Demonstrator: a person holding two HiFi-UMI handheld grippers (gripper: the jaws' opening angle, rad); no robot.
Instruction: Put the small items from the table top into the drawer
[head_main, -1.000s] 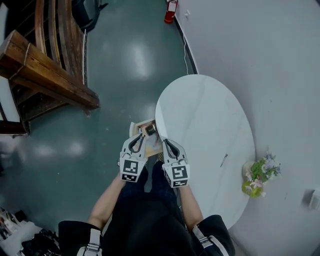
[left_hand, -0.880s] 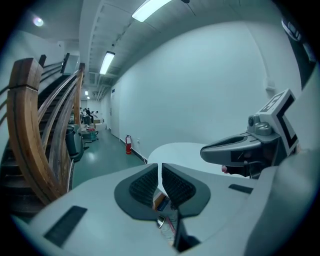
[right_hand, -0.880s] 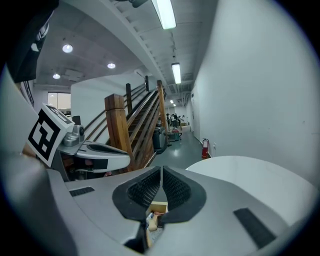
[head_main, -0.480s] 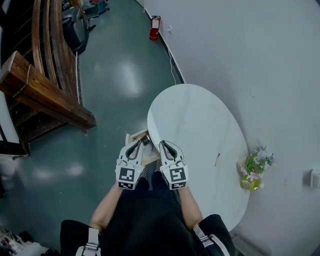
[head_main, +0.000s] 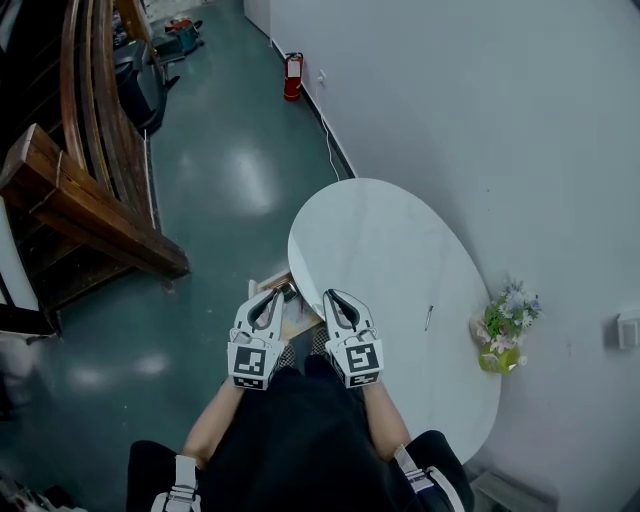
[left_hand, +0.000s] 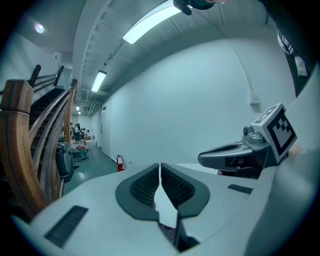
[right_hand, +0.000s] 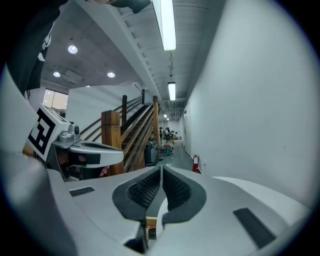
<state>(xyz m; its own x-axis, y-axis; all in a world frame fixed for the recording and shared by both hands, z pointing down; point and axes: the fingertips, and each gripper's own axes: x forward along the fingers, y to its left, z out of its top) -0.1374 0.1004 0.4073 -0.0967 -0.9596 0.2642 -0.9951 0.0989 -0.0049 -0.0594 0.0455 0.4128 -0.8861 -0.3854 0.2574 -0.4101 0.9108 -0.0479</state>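
Far left, the wooden stairs (head_main: 90, 210) run up along the teal floor (head_main: 230, 170), and a red extinguisher (head_main: 292, 76) stands at the foot of the wall (head_main: 480, 120) at the far end.

Moving in: the left gripper (head_main: 272, 297) is held out in front of the person's lap, its jaws pressed together with nothing between them; its own view (left_hand: 160, 170) shows the ribbed pads meeting at the tip.

Just past it, between the two grippers, the drawer (head_main: 296, 314) stands pulled out from under the near rim of the table (head_main: 380, 250). Something lies inside, but I can't make out what.

Next, the right gripper (head_main: 332, 298), side by side with the left and hovering at the table's edge. Jaws pinched together here too, and empty, as its own view (right_hand: 161, 172) shows.

Out on the white top, a thin dark item (head_main: 428, 318) lies alone toward the right side, well apart from both grippers.

Far right, a bunch of flowers (head_main: 505, 325) sits at the table's rim, beside the wall.
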